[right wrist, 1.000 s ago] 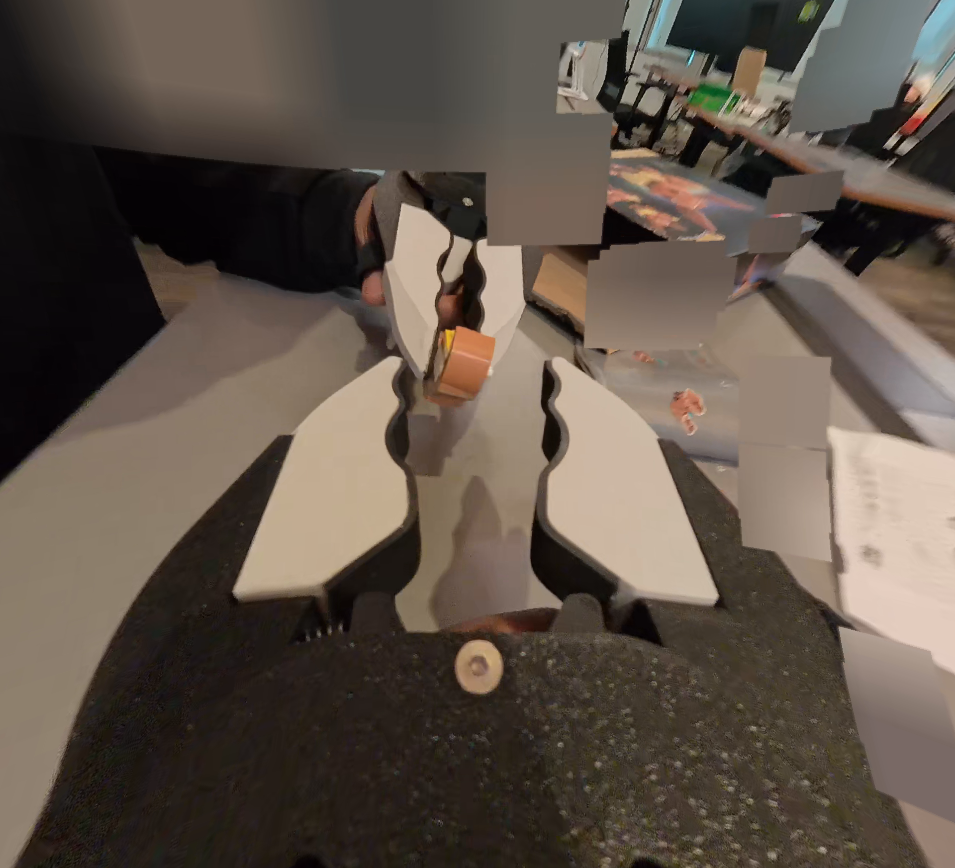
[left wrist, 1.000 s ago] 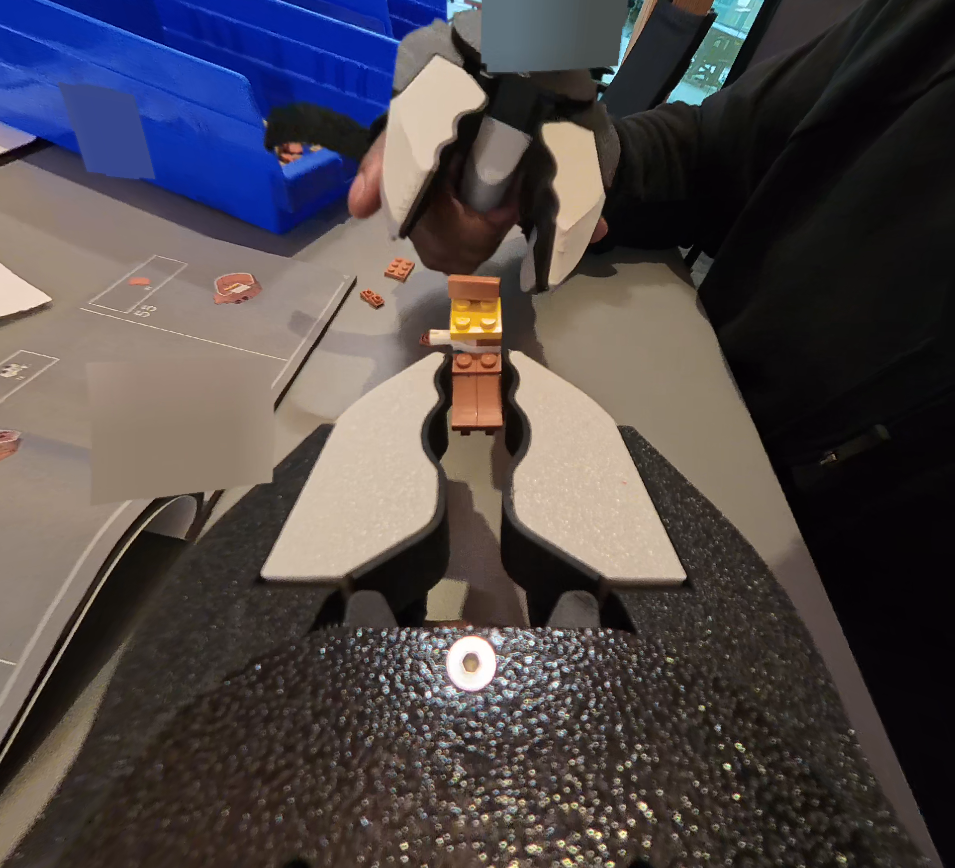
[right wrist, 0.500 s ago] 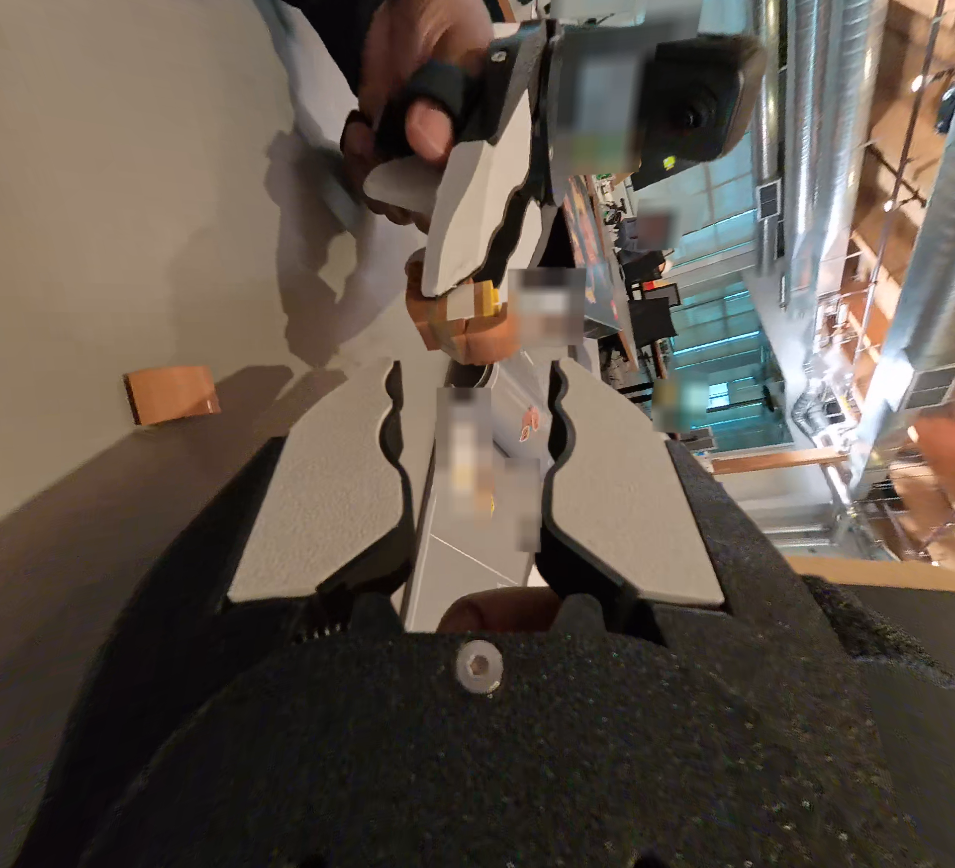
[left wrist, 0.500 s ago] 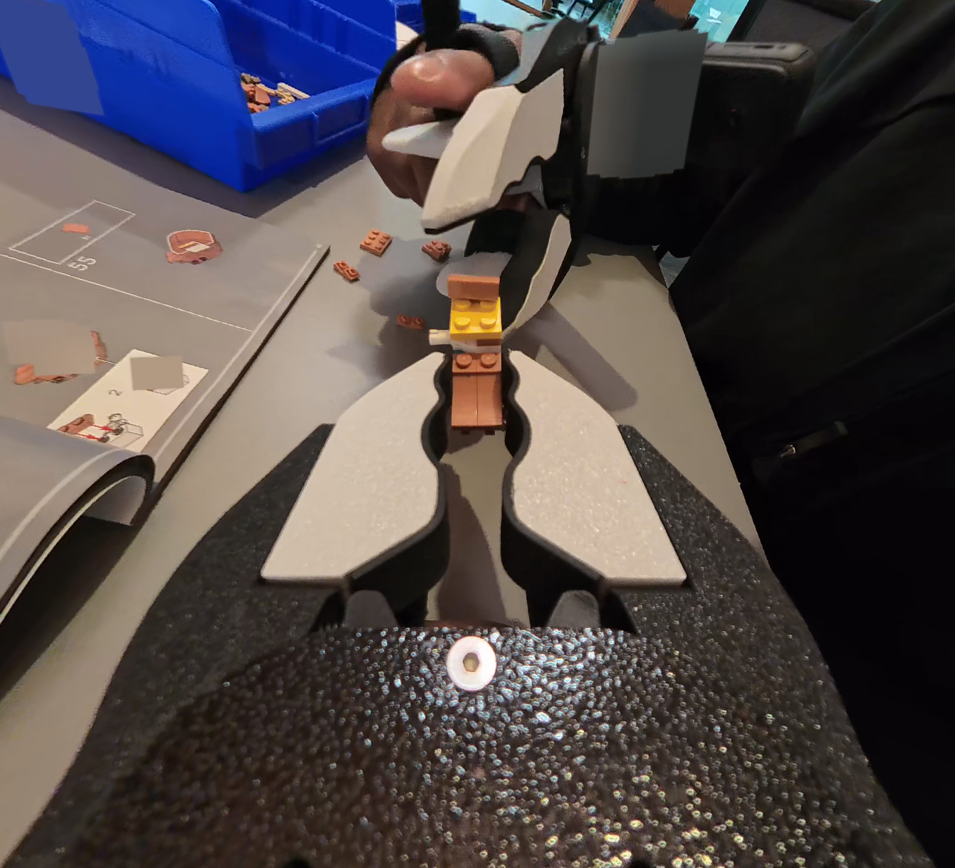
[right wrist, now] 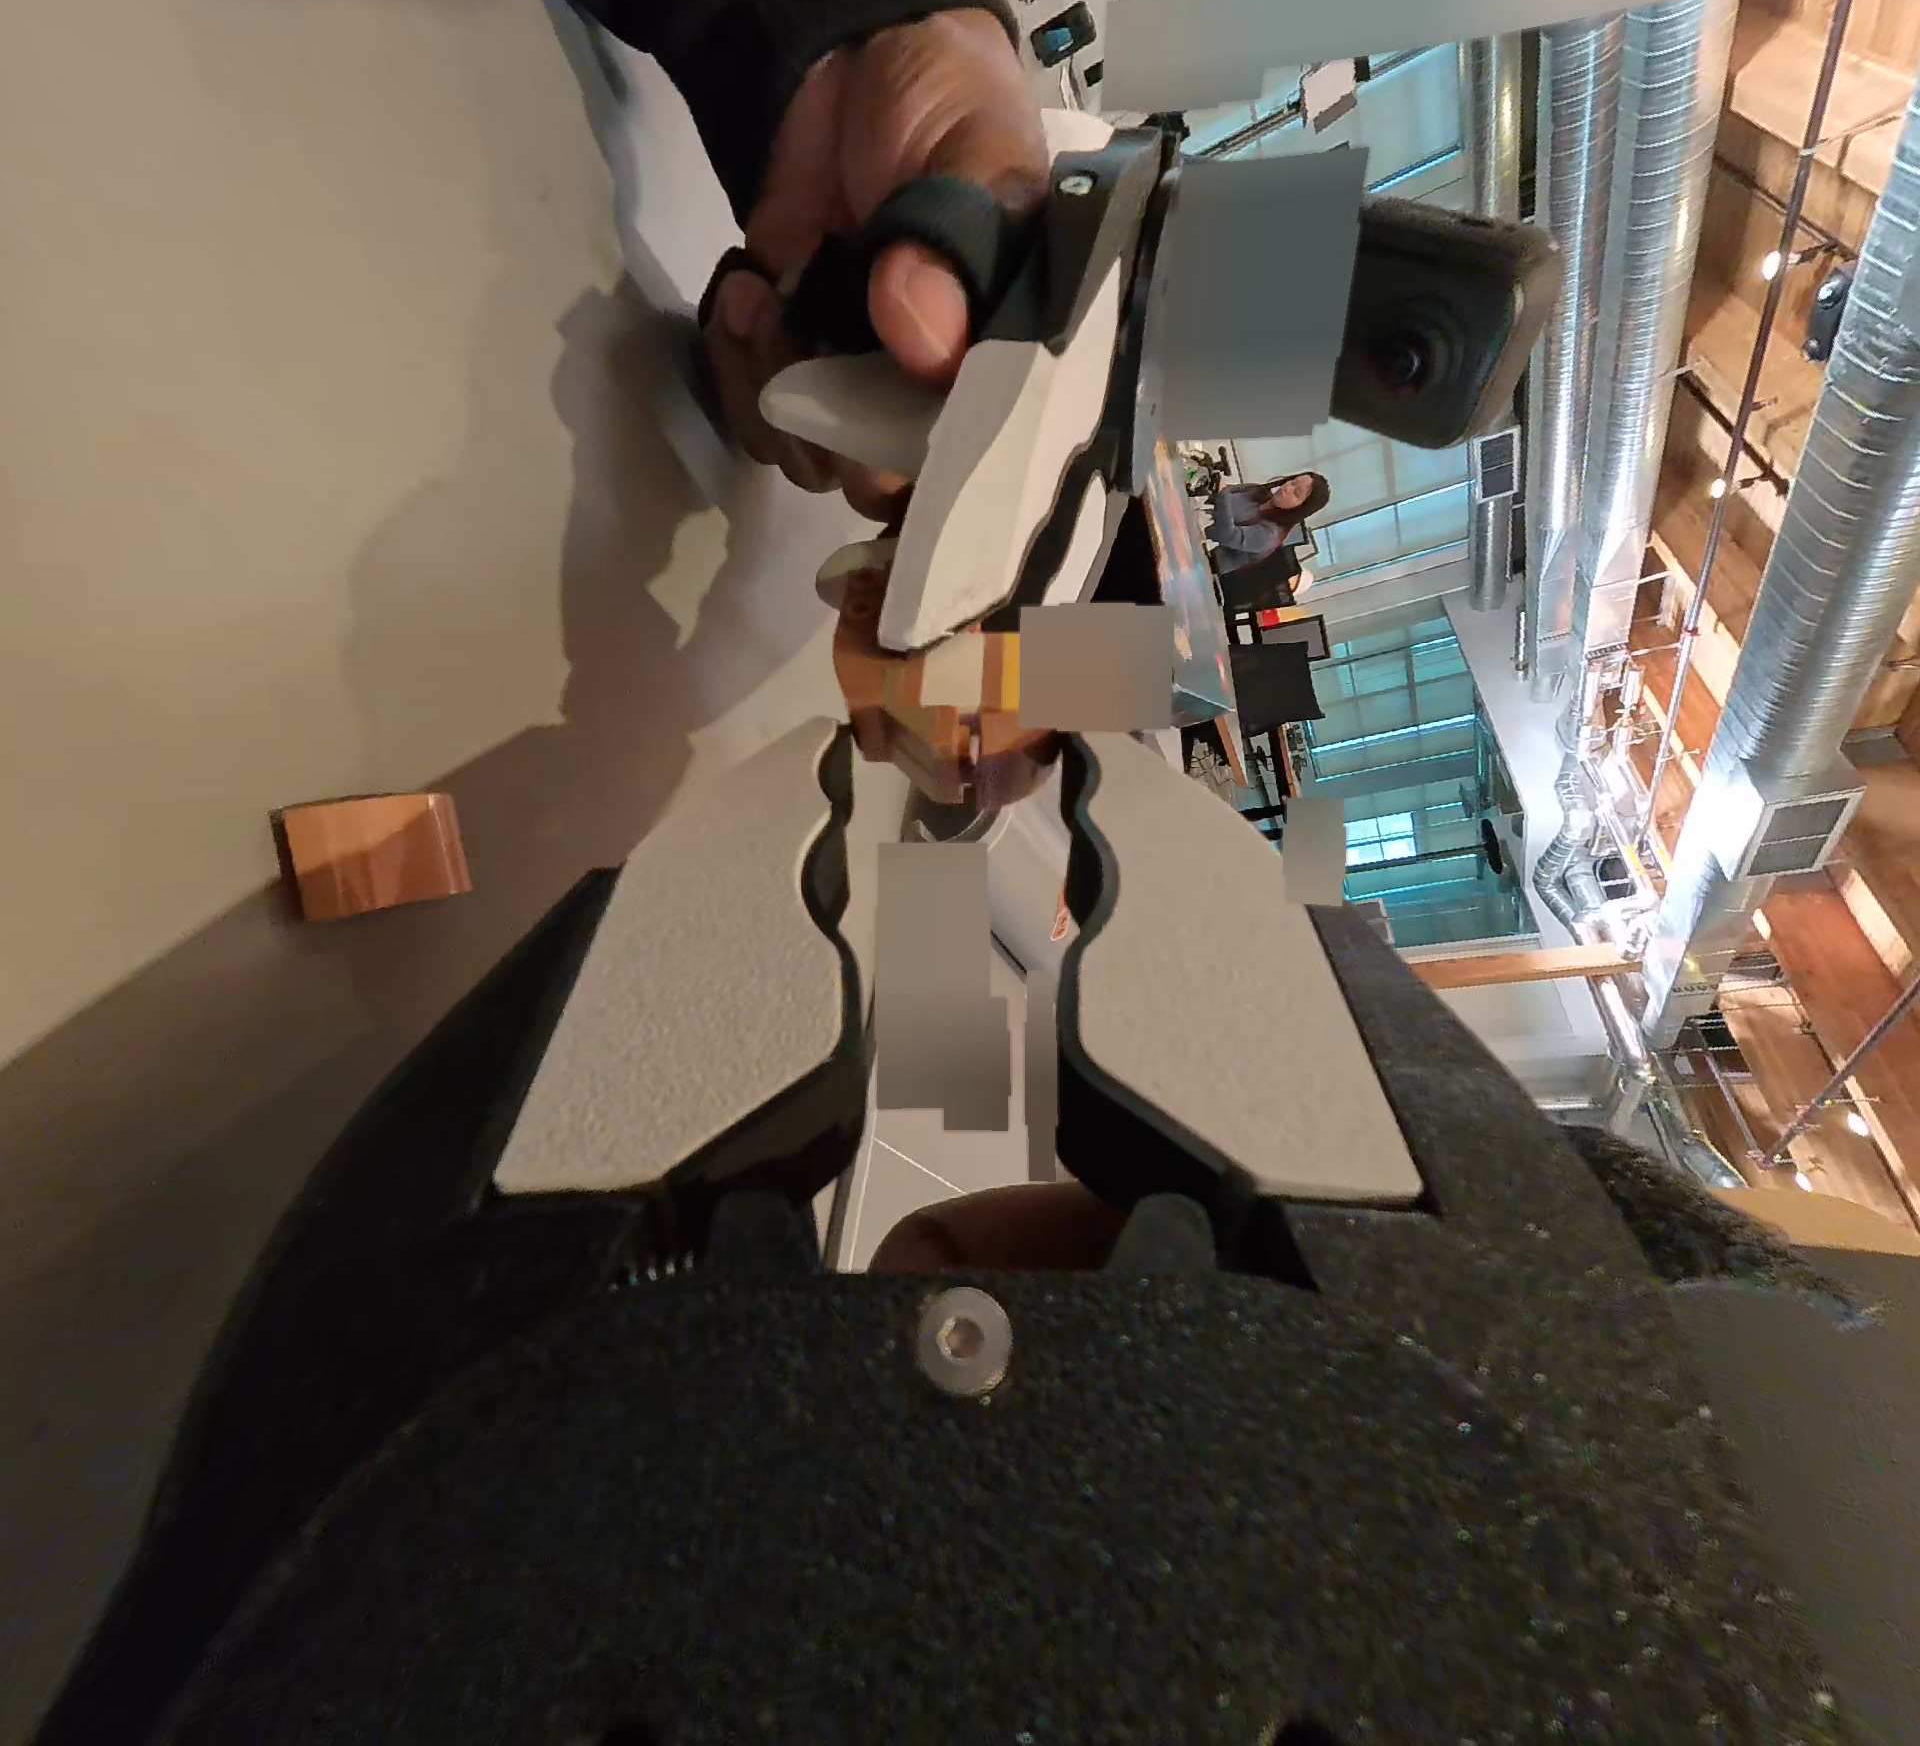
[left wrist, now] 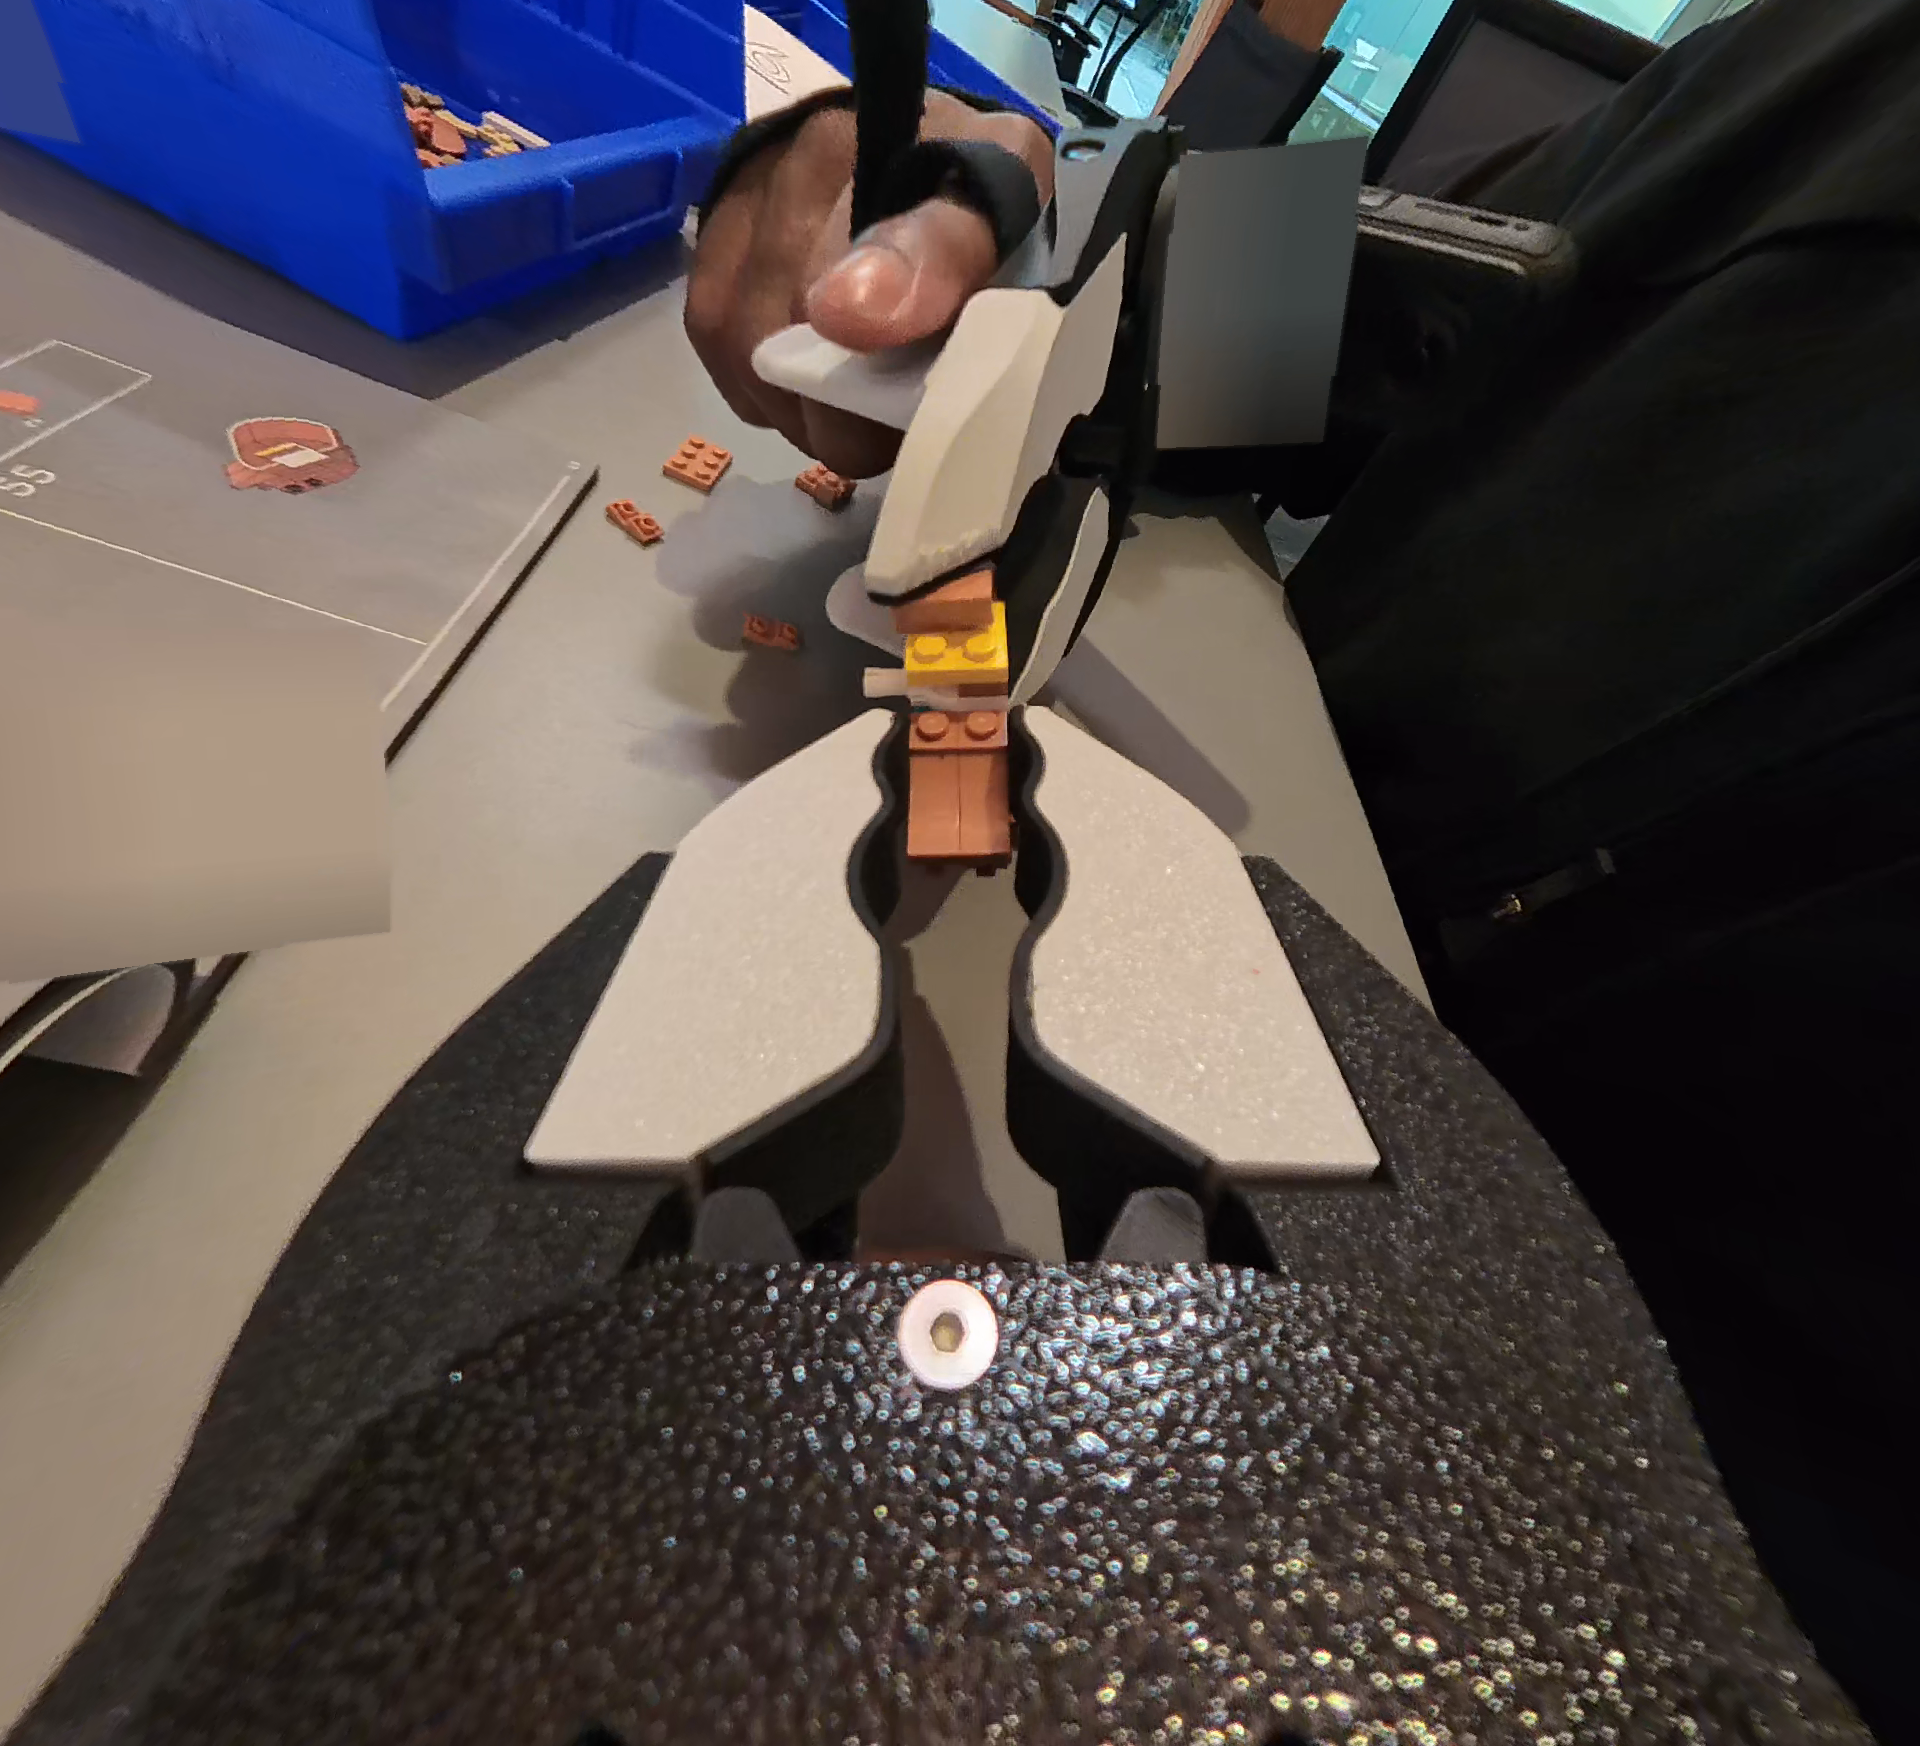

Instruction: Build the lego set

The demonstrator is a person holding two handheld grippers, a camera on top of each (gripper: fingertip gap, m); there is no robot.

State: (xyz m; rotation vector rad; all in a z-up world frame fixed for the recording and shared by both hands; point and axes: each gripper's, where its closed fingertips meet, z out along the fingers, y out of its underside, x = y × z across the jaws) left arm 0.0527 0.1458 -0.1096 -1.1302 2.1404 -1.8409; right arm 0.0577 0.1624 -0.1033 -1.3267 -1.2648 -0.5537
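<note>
Left gripper (left wrist: pixel 958 787) is clamped on the brown end of a small brown-and-yellow plastic brick assembly (left wrist: pixel 956 657), held above the grey table (left wrist: pixel 582 761). Right gripper (left wrist: pixel 961 600) straddles the assembly's far end; whether its pads press is unclear. Loose brown plates (left wrist: pixel 698 462) lie beyond the assembly, unattached. A rounded brown brick (right wrist: pixel 372 855) sits apart.

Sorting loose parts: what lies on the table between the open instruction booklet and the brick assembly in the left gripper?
In the left wrist view, small reddish-brown plates lie scattered on the grey table between the booklet and the brick assembly.
</note>
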